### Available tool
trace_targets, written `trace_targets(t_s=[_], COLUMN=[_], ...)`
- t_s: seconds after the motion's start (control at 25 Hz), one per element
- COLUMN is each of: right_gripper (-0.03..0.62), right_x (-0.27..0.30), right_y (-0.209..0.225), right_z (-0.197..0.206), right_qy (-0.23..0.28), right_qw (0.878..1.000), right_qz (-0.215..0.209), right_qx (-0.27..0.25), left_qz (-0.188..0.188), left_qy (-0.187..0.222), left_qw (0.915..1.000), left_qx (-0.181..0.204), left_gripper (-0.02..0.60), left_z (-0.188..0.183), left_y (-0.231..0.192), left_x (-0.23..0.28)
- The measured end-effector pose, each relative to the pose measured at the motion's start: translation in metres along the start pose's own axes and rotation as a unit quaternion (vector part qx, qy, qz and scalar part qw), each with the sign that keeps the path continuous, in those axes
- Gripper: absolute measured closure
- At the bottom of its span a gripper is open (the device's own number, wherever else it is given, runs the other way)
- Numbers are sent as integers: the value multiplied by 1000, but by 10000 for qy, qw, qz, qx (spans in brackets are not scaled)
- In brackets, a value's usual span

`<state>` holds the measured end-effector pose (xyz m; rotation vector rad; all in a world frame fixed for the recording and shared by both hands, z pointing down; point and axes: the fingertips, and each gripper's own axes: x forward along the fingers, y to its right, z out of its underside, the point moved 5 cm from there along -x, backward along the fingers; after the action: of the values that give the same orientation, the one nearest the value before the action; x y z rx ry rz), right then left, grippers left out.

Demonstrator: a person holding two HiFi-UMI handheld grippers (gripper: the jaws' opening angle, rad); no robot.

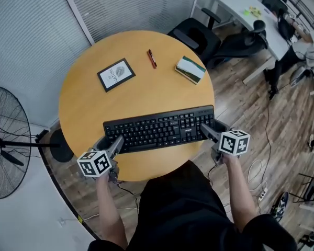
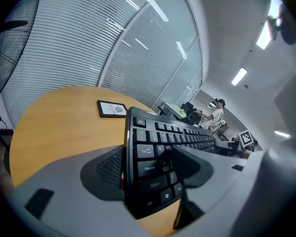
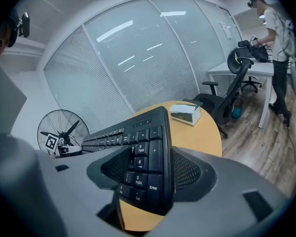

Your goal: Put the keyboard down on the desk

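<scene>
A fan (image 1: 5,140) stands on the floor at far left, clear of the work. The left gripper (image 1: 116,143) has its fingers (image 2: 101,167) closed on the left end of the keyboard (image 1: 159,128), pinching it top and underside by the Ctrl and Shift keys. The keyboard lies across the near part of the round counter (image 1: 78,103), with its long axis running left to right between the two hands. I cannot tell whether it rests on the wood or hangs just above. The right gripper (image 1: 206,132) clamps the numpad end the same way, fingers (image 3: 190,174) shut on it. Farther back, well apart, lie a framed card (image 1: 116,74), a pen (image 1: 152,58) and a box (image 1: 190,69). None is near the keyboard, so lowering it straight down looks unobstructed.
</scene>
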<state>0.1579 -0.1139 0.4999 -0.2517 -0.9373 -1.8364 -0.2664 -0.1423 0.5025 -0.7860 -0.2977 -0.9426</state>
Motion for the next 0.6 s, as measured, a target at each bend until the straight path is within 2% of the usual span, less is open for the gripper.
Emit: trace_targets(t_s=[0.24,0.6], right_gripper=[333,333], right_x=[10,57], right_y=[10,29], right_z=[1,3], right_qy=[-206,-663], right_qw=[9997,9976], right_qz=[108,-186], right_qx=[-22,13], left_qz=[-49,-453], left_qy=[-220,-379], left_qw=[9994,9966], left_qx=[-254,-572], left_gripper=[306,305], left_z=[15,29], left_y=[-7,-24], left_x=[15,25])
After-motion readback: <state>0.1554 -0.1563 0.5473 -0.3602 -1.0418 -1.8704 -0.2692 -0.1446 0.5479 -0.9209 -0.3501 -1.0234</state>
